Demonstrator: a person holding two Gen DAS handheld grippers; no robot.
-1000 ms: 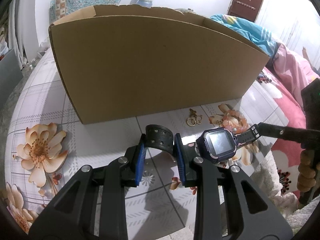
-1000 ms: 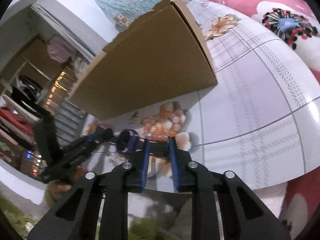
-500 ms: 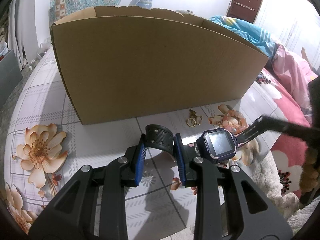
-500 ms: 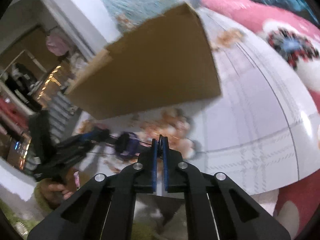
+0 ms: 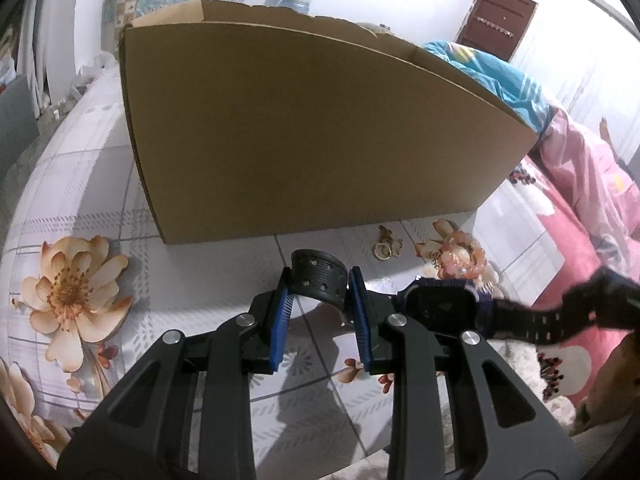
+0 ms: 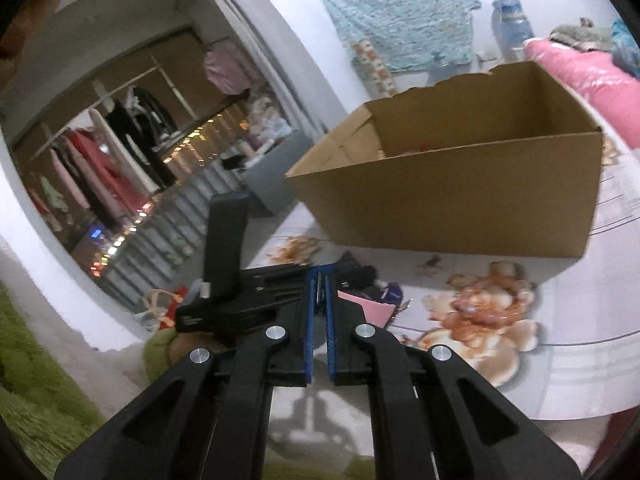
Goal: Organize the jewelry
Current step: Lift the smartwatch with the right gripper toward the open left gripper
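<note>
Here, starting at the left: printed flower on the tablecloth (image 5: 72, 300), bare cloth around it, nothing of the task lying there. Behind, filling the middle, the cardboard box (image 5: 304, 128), open at the top, likely the place meant for the jewelry; its inside only partly seen from the right wrist view. Nearer, the left gripper (image 5: 320, 300) clamped on one strap end of the watch (image 5: 440, 308), pads pressing the perforated band from both sides, apparently to steady that end off the table. Rightward, watch body hanging just beside the right pad, its other strap stretched out toward the right gripper (image 6: 319, 294), fingers pinched nearly together on the thin far end, buckle glinting between the pads. Held at both ends this way, probably to carry the watch straight and drop it over the box wall. Beyond the watch, on the cloth near the box foot, gold rings (image 5: 384, 249) and a pink bead bracelet (image 5: 460, 258), untouched, waiting their turn.
</note>
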